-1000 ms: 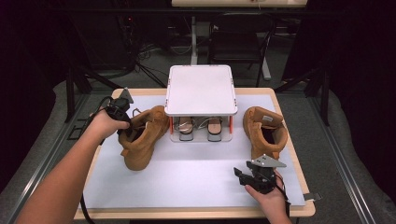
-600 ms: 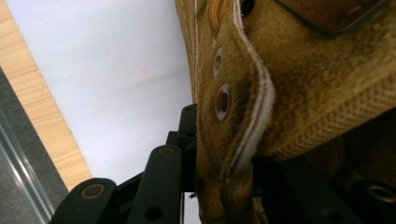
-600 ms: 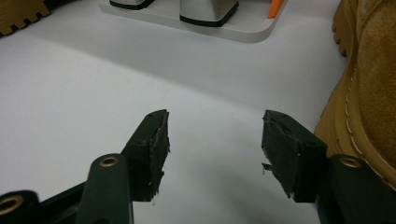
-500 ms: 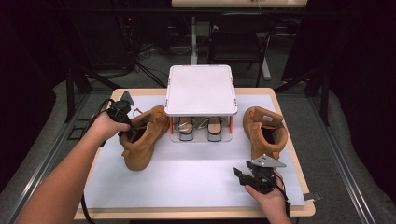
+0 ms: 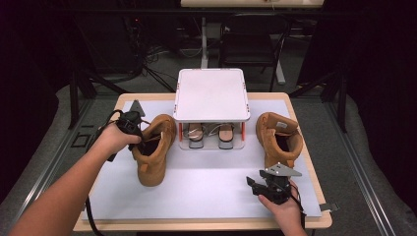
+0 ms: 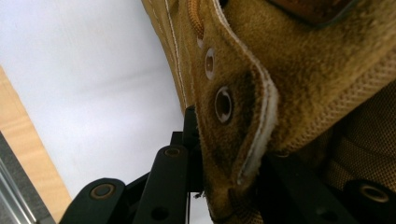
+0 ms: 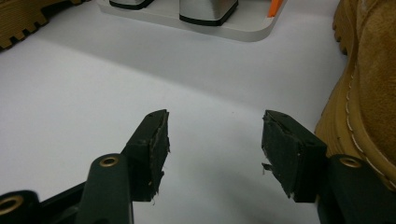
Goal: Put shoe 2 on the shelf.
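A tan lace-up boot (image 5: 153, 156) lies on the white mat, left of centre. My left gripper (image 5: 141, 143) is at its ankle opening, and its jaws have just been closing. In the left gripper view the boot's eyelet flap (image 6: 243, 93) sits pinched between the two black jaws of that gripper (image 6: 233, 149). The matching boot (image 5: 278, 137) stands upright at the right. My right gripper (image 5: 253, 186) rests low near the front edge, just left of that boot (image 7: 369, 93). Its jaws (image 7: 215, 140) stand open with only bare mat between them.
A white two-level rack (image 5: 210, 94) stands at the back centre, with two sandals (image 5: 211, 133) on its lower shelf. The rack's base (image 7: 243, 28) lies ahead of the right gripper. The white mat (image 5: 206, 187) covers a wooden table (image 5: 314, 169) with dark floor all round.
The left gripper has shifted slightly towards the boot's opening and its jaws have come together on the flap. The right hand and both boots have stayed put.
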{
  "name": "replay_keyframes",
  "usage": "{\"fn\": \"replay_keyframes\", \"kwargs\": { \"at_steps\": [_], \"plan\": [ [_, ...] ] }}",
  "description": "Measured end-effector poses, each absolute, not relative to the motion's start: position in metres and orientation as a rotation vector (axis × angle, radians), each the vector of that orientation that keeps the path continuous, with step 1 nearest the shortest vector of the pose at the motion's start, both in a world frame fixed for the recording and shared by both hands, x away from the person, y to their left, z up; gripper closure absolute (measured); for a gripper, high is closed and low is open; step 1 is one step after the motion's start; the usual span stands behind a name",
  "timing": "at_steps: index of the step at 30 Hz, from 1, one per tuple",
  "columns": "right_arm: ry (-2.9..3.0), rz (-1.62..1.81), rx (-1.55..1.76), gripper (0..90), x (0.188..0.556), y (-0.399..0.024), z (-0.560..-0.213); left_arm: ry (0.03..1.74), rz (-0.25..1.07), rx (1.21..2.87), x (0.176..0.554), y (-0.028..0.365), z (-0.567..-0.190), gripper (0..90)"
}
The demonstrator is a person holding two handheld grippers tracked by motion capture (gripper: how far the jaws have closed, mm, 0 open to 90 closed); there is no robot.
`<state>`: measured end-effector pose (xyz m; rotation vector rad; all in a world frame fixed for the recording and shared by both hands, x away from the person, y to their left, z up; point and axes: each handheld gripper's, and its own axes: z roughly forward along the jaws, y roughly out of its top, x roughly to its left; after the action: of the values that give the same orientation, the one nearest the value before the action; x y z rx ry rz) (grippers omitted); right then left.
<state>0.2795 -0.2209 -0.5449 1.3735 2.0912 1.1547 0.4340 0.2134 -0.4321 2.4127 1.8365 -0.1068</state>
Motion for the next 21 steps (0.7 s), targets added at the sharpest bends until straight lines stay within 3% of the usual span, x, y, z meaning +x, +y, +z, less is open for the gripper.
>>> {"fn": "replay_keyframes", "kwargs": {
  "at_steps": [12,21],
  "plan": [
    [2.098,1.15,1.37,41.4,0.279,-0.219,-0.545,1.848,-0.158,2.345,0.41,0.219,-0.437,77.8],
    [2.104,1.134,1.396,43.6,0.279,-0.22,-0.541,1.803,-0.13,2.35,0.41,0.221,-0.439,70.6]
  ]
}}
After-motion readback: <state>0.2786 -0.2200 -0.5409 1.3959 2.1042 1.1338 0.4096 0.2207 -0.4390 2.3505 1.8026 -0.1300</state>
